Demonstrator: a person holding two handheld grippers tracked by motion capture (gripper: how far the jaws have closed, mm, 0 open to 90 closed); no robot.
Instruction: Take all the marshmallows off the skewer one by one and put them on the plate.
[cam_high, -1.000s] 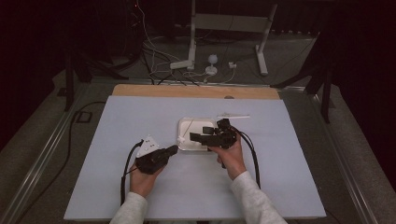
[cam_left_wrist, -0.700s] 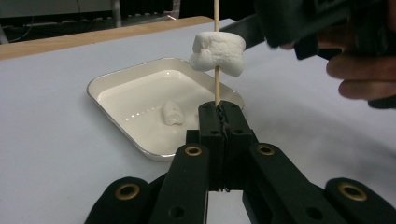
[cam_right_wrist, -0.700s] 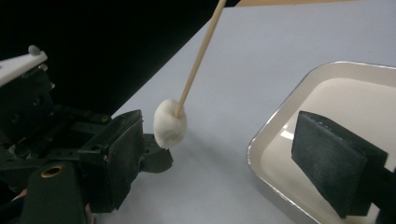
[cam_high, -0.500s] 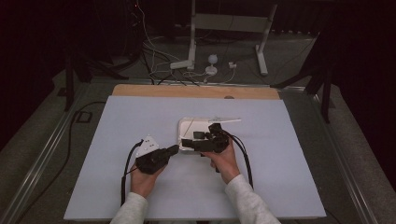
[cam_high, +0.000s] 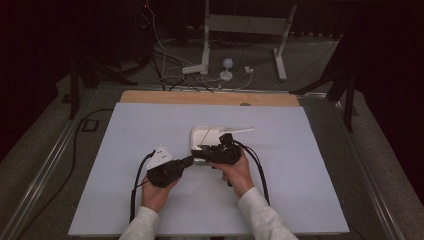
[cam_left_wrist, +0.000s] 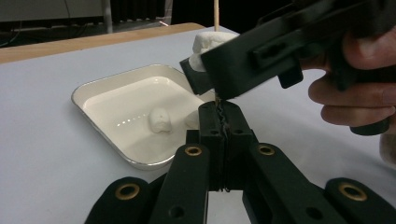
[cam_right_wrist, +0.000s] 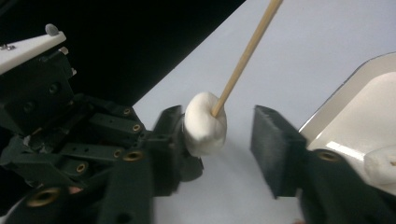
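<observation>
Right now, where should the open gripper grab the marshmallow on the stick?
Grab the marshmallow by its round middle, one jaw on each side, coming in sideways as the right gripper is already placed. The skewer runs in through the top, and the left gripper holds it lower down, so the sides are probably the free, squeezable part. Squeeze gently.

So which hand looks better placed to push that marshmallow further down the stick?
The right. Its gripper stands open around the marshmallow, so it could probably close and slide it. The left gripper is shut on the stick, steadying it.
</observation>
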